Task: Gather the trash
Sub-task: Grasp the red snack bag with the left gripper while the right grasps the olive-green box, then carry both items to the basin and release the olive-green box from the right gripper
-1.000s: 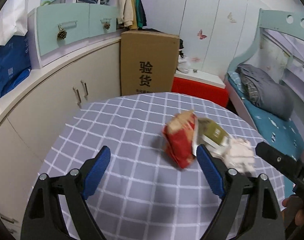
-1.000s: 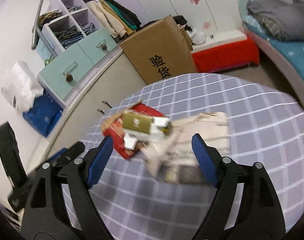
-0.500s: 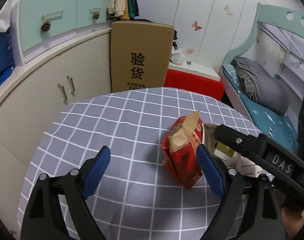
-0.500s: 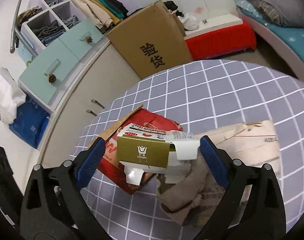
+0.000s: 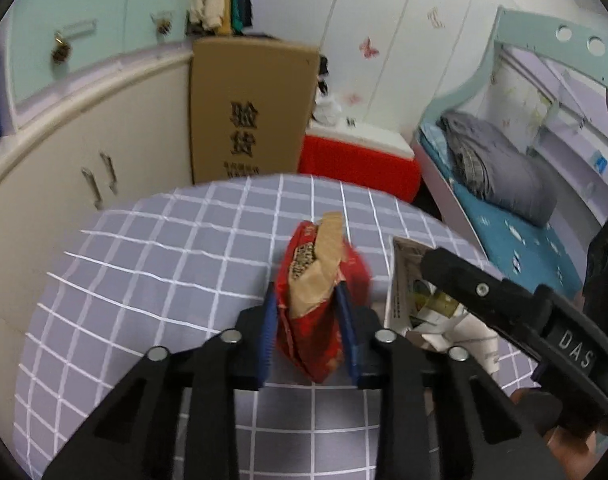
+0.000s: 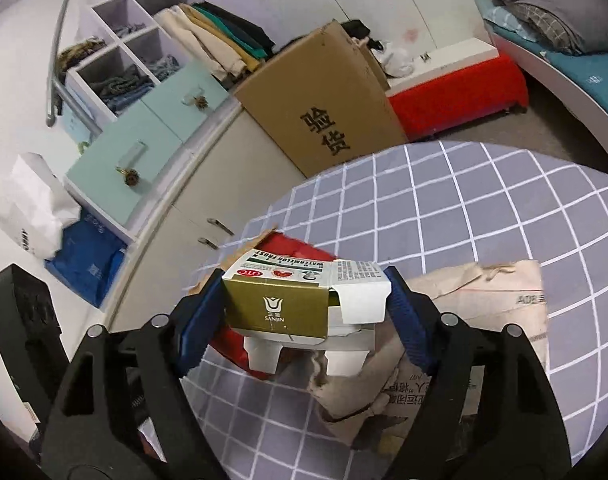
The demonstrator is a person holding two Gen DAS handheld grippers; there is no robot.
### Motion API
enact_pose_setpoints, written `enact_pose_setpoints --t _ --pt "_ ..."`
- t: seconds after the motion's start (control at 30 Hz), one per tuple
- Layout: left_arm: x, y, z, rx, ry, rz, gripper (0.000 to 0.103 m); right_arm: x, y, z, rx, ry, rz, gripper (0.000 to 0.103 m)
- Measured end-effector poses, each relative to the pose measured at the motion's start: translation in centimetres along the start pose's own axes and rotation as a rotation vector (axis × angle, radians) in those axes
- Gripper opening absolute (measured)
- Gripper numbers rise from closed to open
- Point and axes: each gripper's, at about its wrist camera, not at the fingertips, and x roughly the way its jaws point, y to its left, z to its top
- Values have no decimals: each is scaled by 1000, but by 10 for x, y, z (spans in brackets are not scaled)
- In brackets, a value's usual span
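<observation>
- Trash is in both grips now: in the left wrist view, the left gripper [image 5: 308,320], wide apart half a second ago, has clenched its blue pads on the crumpled red snack bag [image 5: 318,300], dead centre of the frame.
- That bag looks ready to lift off the round table with the grey checked cloth [image 5: 143,264].
- Only this view shows the right tool's black body crossing the lower right, over the pile.
- Right wrist view: the right gripper [image 6: 304,312], also open a moment back, has closed on the gold-and-white medicine carton [image 6: 299,304], centre frame.
- Only here does the crumpled newspaper [image 6: 484,340] at lower right show, ungrasped, with the red bag behind the carton.
</observation>
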Motion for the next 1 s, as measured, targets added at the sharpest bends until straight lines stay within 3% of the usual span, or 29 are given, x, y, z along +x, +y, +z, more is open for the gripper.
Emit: enact_pose_setpoints --t 0.17,0.3,0.47,0.73,1.0 --pt "-43 -6 4 -4 -109 39 25 -30 12 6 -15 -46 58 76" --pt "-73 -23 2 9 -146 16 25 -62 15 8 -33 -83 73 76" --pt "-101 -71 -8 66 -169 -40 25 -114 0 4 -42 -129 58 77" --pt "-125 -183 -47 195 -154 -172 25 -219 -73 -18 4 -242 -21 77" --pt "-96 -312 -110 341 -25 -336 25 -320 -186 -67 119 -351 -198 77"
